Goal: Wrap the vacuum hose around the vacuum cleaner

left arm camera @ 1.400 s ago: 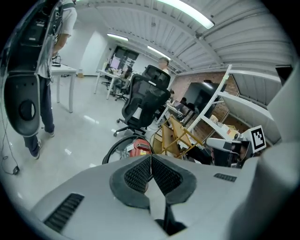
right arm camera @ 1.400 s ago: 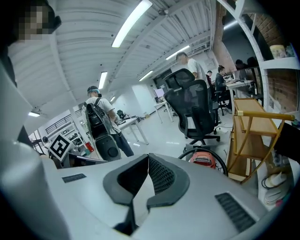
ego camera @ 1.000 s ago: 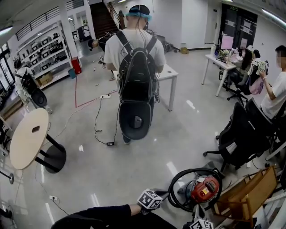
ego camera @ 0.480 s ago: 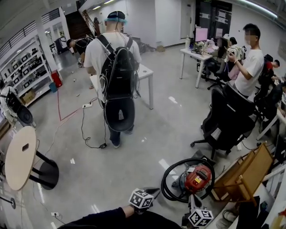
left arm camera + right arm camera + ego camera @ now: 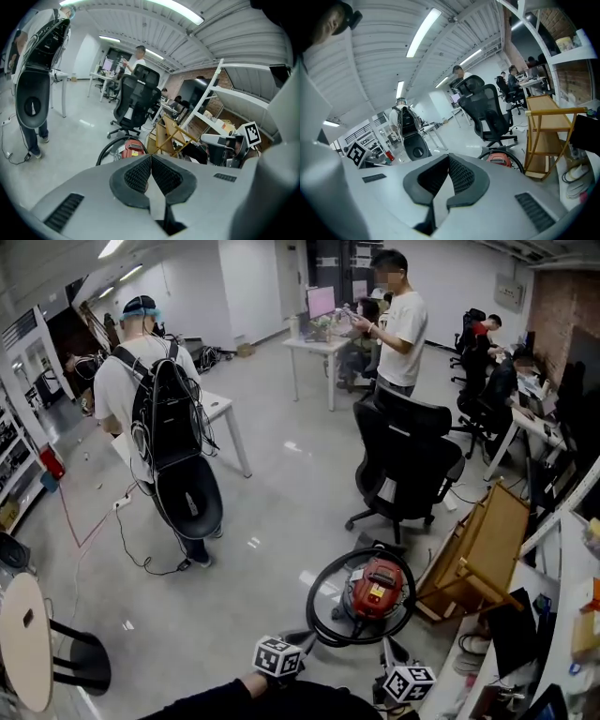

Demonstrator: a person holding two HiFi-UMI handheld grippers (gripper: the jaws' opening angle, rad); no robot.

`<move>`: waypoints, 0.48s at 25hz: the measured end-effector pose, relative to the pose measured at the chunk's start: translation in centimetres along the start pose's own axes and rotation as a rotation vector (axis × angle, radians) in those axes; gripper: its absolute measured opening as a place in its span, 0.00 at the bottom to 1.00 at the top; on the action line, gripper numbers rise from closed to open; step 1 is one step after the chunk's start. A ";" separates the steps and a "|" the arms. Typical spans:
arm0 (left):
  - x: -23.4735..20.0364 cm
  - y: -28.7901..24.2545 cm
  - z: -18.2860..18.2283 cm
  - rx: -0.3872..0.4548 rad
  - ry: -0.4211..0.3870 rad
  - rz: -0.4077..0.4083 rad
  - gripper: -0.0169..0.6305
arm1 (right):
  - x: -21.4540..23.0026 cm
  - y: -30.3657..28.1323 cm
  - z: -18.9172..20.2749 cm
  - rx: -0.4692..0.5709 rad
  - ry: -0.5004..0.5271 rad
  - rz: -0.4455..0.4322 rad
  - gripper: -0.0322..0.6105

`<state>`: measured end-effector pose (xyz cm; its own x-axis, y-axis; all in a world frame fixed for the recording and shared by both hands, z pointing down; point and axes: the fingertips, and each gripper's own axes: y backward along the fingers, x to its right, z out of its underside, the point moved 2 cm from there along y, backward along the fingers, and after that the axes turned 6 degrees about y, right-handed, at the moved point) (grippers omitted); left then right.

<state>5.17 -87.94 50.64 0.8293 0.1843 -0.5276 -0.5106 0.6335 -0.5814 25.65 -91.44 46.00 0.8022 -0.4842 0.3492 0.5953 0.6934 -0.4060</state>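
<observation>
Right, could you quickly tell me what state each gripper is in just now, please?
Left gripper: closed, holding nothing.
Right gripper: closed, holding nothing.

We are looking at a big open office. People (image 5: pixel 480 343) are sitting at desks (image 5: pixel 314 345), and a computer screen (image 5: pixel 322 301) is glowing on one. Black rolling chairs (image 5: pixel 405 465) are standing on the shiny grey floor (image 5: pixel 272 502), and long lights (image 5: pixel 423 30) are shining overhead. Shelves (image 5: pixel 17 460) are standing along one wall.

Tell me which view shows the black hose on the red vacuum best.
Head view: the hose loop around the vacuum cleaner shows almost whole, from above. The left gripper view and right gripper view each catch only an arc of it beyond their jaws.
</observation>
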 end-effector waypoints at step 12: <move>6.4 -3.7 1.3 -0.054 -0.056 0.060 0.06 | 5.0 5.7 0.2 0.027 -0.031 0.071 0.07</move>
<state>12.73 -88.13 50.23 0.8077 0.2630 -0.5276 -0.5696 0.5790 -0.5833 33.01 -89.77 45.63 0.8404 -0.4171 0.3461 0.5351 0.7400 -0.4076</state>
